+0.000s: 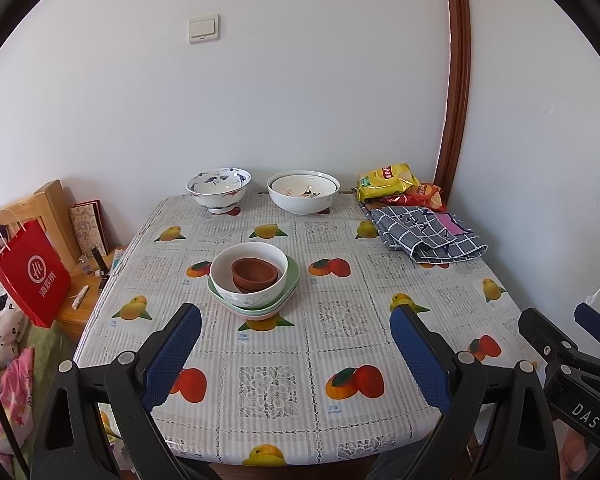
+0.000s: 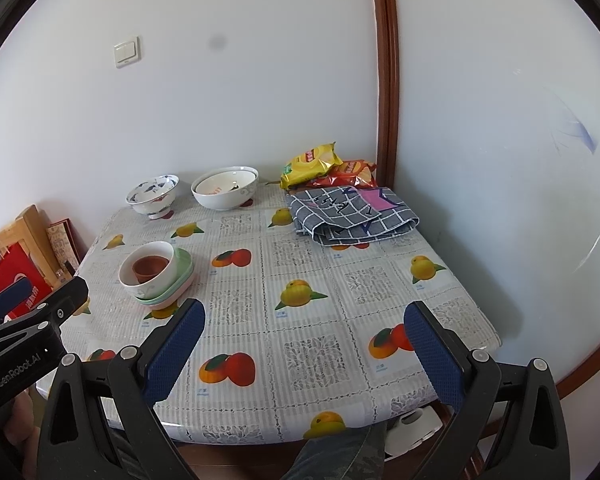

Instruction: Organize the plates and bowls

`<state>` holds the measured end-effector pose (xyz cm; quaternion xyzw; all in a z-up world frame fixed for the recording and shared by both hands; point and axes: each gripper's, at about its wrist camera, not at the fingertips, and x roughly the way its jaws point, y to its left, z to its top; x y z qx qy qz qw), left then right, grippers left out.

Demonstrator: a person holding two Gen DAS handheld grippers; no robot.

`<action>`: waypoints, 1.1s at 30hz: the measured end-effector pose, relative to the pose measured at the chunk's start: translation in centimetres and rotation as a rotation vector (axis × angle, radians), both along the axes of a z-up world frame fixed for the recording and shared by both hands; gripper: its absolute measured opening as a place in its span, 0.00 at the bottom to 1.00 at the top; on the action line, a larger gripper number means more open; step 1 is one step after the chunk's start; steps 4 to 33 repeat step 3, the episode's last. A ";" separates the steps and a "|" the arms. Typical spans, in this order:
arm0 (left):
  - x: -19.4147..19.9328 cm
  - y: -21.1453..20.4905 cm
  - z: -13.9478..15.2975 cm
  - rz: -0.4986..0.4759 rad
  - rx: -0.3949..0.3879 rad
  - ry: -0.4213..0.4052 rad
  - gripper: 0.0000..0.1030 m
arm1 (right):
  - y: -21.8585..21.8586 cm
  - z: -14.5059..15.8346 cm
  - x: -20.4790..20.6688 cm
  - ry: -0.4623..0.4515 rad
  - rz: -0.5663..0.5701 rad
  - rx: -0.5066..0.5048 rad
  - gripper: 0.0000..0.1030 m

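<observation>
Faintly, "GenRobot.AI" on left tongs [image 2: 16, 300].

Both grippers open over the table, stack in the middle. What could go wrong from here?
1. The brown cup sits loose inside the white bowl on stacked plates; lifting the bowl may tip it.
2. The blue-patterned bowl stands on a narrow foot near the far edge; a nudge could topple it.

A lived-in home dining corner. A small table [image 1: 260, 368] with a fruit-print plastic tablecloth stands against a white wall with a light switch [image 1: 204, 29] above it. At the table's far edge sit ceramic bowls [image 1: 303, 197], crisp packets [image 1: 386, 181] and a folded checked cloth [image 1: 428, 237]. Left of the table, a red shopping bag [image 1: 32, 278] hangs from a wooden chair [image 1: 50, 208].
</observation>
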<state>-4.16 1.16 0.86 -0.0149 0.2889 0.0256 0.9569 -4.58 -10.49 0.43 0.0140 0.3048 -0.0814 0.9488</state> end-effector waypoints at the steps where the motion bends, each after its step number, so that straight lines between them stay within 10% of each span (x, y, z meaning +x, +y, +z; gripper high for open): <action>1: 0.0 0.0 0.0 -0.001 -0.001 0.000 0.93 | 0.1 0.0 -0.1 -0.001 0.002 0.000 0.96; 33: 0.0 0.0 -0.1 0.003 0.002 -0.001 0.93 | 0.1 0.1 -0.1 -0.002 0.001 0.000 0.96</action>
